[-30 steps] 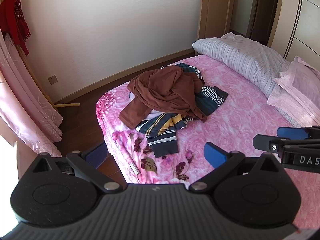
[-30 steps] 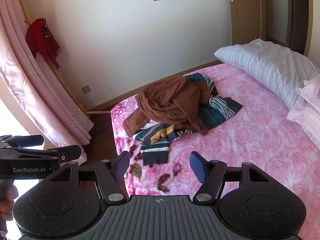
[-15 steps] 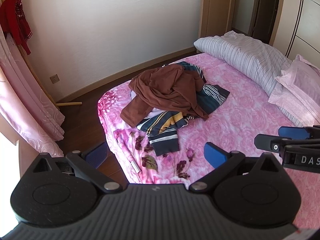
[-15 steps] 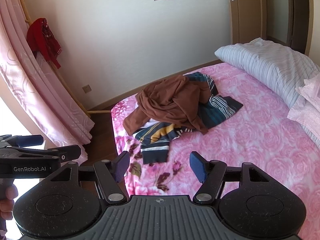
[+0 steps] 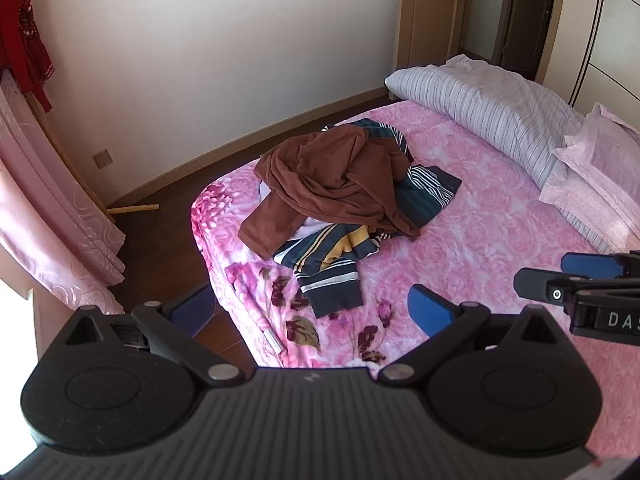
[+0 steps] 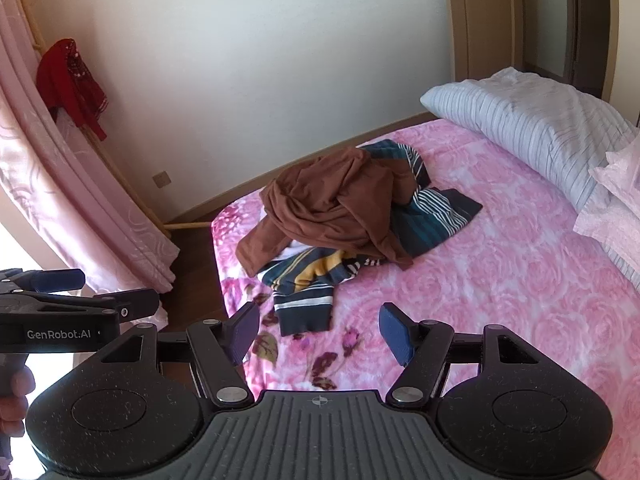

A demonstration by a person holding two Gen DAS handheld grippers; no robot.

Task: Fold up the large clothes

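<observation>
A crumpled brown garment [image 5: 336, 180] [image 6: 336, 208] lies heaped on a dark striped sweater [image 5: 332, 268] [image 6: 308, 284] near the foot corner of the pink flowered bed [image 5: 480, 248] [image 6: 500, 280]. My left gripper [image 5: 312, 310] hovers open short of the bed's near edge, nothing between its blue pads. My right gripper [image 6: 320, 334] is open too, empty, above the near part of the bed, with the sweater's sleeve just beyond its fingertips. Each gripper shows at the edge of the other's view: the right gripper [image 5: 580, 276], the left gripper [image 6: 68, 292].
A striped duvet [image 5: 480, 104] and pink pillows [image 5: 592, 176] lie at the bed's head on the right. Pink curtains [image 5: 52, 216] hang at the left, with a red garment [image 6: 72, 84] on a wooden rack. Dark wood floor [image 5: 160, 232] runs beside the bed. A person's fingers [image 6: 16, 400] hold the left gripper's handle.
Both grippers have drifted slightly; the clothes pile sits a little nearer and more central in each view. Jaws stay open and the clothes have not moved.
</observation>
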